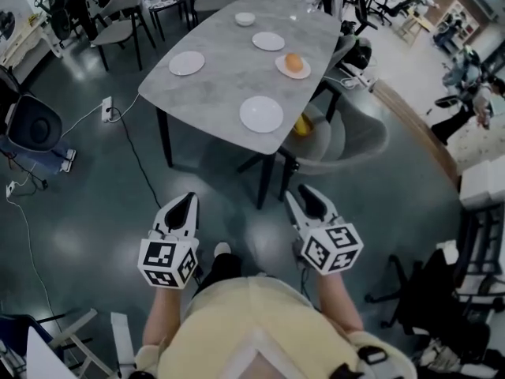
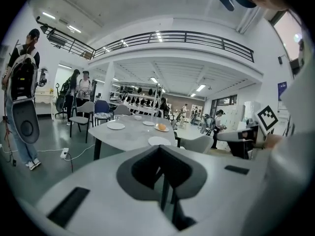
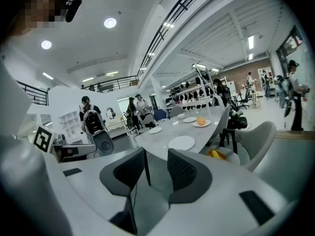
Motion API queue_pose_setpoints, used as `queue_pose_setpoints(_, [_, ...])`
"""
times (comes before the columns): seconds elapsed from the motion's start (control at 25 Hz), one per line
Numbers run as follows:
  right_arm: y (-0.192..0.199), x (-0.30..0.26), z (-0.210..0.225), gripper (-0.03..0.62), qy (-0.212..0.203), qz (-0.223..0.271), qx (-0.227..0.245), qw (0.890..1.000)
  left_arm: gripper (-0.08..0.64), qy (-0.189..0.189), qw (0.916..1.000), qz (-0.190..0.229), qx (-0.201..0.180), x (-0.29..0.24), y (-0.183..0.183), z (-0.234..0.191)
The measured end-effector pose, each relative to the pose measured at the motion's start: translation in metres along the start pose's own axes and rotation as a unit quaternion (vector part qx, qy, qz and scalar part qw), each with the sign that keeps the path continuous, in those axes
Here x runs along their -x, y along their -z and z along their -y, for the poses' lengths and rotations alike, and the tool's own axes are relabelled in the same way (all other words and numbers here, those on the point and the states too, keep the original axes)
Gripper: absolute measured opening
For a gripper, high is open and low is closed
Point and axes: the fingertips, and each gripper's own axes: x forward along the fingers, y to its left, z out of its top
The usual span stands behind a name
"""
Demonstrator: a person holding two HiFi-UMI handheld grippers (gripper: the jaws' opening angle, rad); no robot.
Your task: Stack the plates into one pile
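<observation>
Several white plates lie apart on the grey table (image 1: 221, 77) ahead of me. The nearest plate (image 1: 261, 114) is by the table's front edge, another plate (image 1: 187, 62) at its left side, a third plate (image 1: 268, 41) farther back. A fourth plate carries an orange (image 1: 293, 62). A small white bowl (image 1: 245, 19) sits at the far end. My left gripper (image 1: 181, 208) hangs over the floor short of the table, shut and empty. My right gripper (image 1: 306, 202) is beside it, open with nothing between its pads. The nearest plate (image 3: 182, 142) shows beyond the right jaws.
A grey chair (image 1: 347, 136) at the table's right bears a yellow thing (image 1: 302, 125) on its seat. A power strip (image 1: 106, 109) and its cable lie on the floor at the left. More chairs (image 1: 118, 14) stand beyond. People (image 2: 23, 92) stand at the left.
</observation>
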Motion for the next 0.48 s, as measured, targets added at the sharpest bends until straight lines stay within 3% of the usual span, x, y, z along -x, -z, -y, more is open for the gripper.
queue_pose_setpoints(0.2, [0.0,-0.034,-0.011,0.13,0.014,-0.01,-0.017,1.0,0.003,-0.007,0.9998,-0.002,-0.019,-0.01,-0.008,-0.036])
queue_pose_setpoints(0.48, [0.008,-0.069,-0.025,0.13,0.039,-0.02,-0.031,0.999,0.003,0.011,0.9996,-0.008,-0.023,-0.015,-0.008,-0.077])
